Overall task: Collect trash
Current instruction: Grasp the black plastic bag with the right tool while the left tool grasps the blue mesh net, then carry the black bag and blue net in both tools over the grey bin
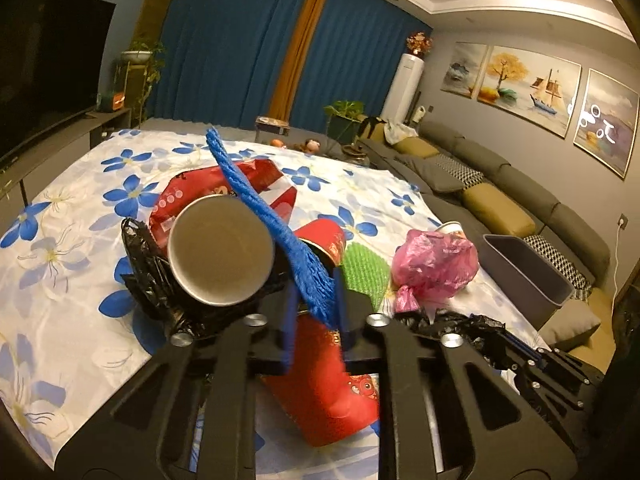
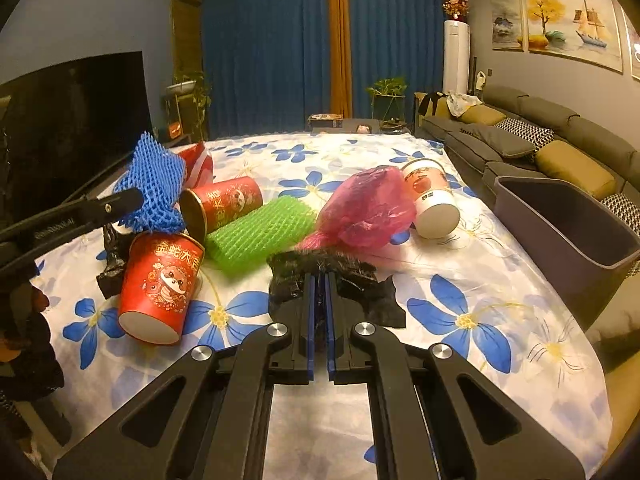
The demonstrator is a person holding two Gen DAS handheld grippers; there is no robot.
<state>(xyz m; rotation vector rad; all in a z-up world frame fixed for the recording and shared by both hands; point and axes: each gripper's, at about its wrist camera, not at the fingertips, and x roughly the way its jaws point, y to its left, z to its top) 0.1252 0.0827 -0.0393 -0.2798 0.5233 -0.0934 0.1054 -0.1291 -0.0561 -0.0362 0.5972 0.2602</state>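
My left gripper [image 1: 314, 304] is shut on a blue foam net [image 1: 256, 200] and holds it above the trash pile; the net also shows in the right wrist view [image 2: 154, 184]. My right gripper [image 2: 319, 280] is shut on a black plastic bag [image 2: 360, 292] lying on the flowered cloth. On the table lie two red paper cups [image 2: 160, 284] [image 2: 224, 204], a green foam net [image 2: 260, 228], a pink plastic bag [image 2: 368, 208], a white cup [image 2: 434, 200] and a red snack bag [image 1: 200, 196]. A grey bin [image 2: 568, 224] stands at the table's right edge.
A second black bag [image 1: 148, 276] lies under a paper cup [image 1: 220, 250] at the left. A grey sofa [image 2: 540, 140] runs along the right wall. A dark TV [image 2: 68, 128] stands left of the table. Plants and blue curtains are at the back.
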